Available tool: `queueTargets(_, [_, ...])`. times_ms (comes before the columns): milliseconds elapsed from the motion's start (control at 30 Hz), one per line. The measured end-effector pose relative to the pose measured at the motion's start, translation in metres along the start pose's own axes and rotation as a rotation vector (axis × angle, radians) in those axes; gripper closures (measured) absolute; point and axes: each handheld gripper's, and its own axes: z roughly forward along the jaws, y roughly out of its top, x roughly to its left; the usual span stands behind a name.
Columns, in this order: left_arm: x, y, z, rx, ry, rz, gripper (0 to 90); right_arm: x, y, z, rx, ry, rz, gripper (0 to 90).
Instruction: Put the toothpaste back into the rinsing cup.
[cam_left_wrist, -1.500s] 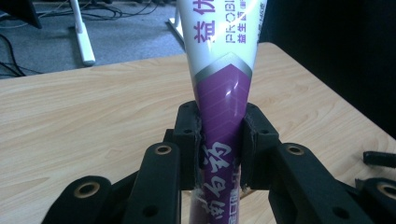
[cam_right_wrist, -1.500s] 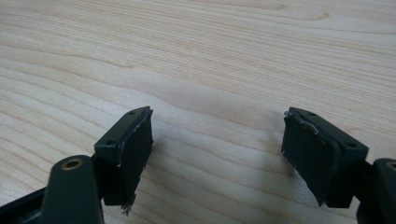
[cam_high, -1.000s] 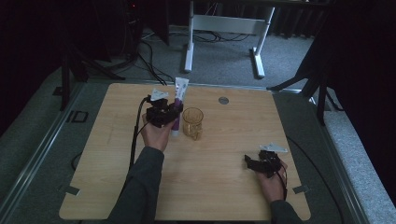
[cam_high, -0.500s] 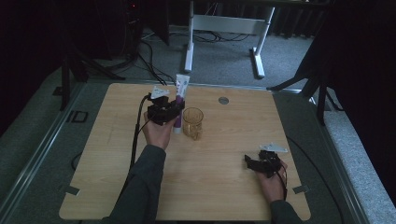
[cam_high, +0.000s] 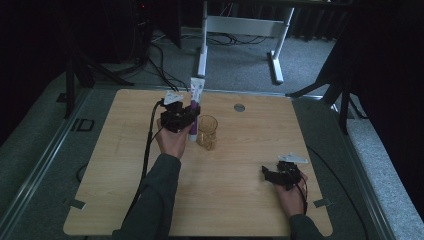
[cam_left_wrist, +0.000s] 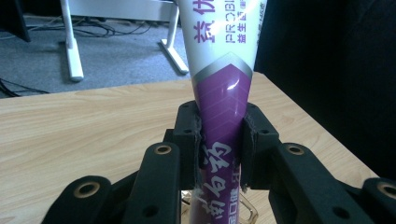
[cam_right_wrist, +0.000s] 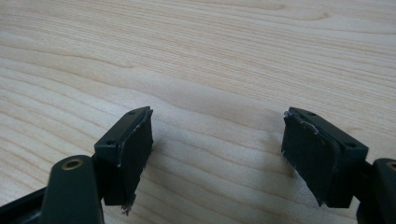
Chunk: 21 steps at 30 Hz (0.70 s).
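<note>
A clear glass cup with an amber tint (cam_high: 207, 132) stands near the middle of the pale wooden surface (cam_high: 125, 200) and serves as the landmark here. Just to its left, the left claw (cam_high: 186, 116) is clamped on a white and purple plastic tube with printed lettering (cam_high: 194, 107). The tube stands nearly upright, its white end up and its purple end down beside the cup's rim. In the left gripper view the jaws press both sides of the tube's purple part (cam_left_wrist: 219, 126), and a bit of the cup's rim shows beneath it. Whether the tube's lower end touches the cup or the surface cannot be told.

The right claw (cam_high: 272, 175) rests low over the surface, well apart from the cup, toward the near right corner. The right gripper view shows its jaws spread wide with bare wood grain between them.

A small round grey disc (cam_high: 239, 107) lies beyond the cup toward the far edge.
</note>
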Motion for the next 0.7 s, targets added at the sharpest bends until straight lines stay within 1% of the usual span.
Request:
queueTargets(133, [-0.0008,0.0008,0.0014,-0.014,0.000,-0.009,71.5,-0.0001,0.0000,0.0000,0.000,0.000,0.000,24.4])
queueTargets(400, [0.0003,0.0004,0.0051,-0.020,0.016,-0.004,71.4,-0.0001,0.0000,0.0000,0.000,0.001,0.001,24.3])
queueTargets(500, [0.0018,0.0016,0.0053,-0.040,0.029,-0.007,71.3,-0.0001,0.0000,0.0000,0.000,0.001,0.001,24.4])
queueTargets(567, [0.0030,0.0023,0.0052,-0.051,0.029,-0.014,71.3,-0.0001,0.0000,0.0000,0.000,0.001,0.002,24.4])
queueTargets(700, [0.0036,0.0041,0.0061,-0.057,0.030,-0.007,71.3,-0.0002,0.0000,0.0000,-0.001,0.001,0.002,24.4])
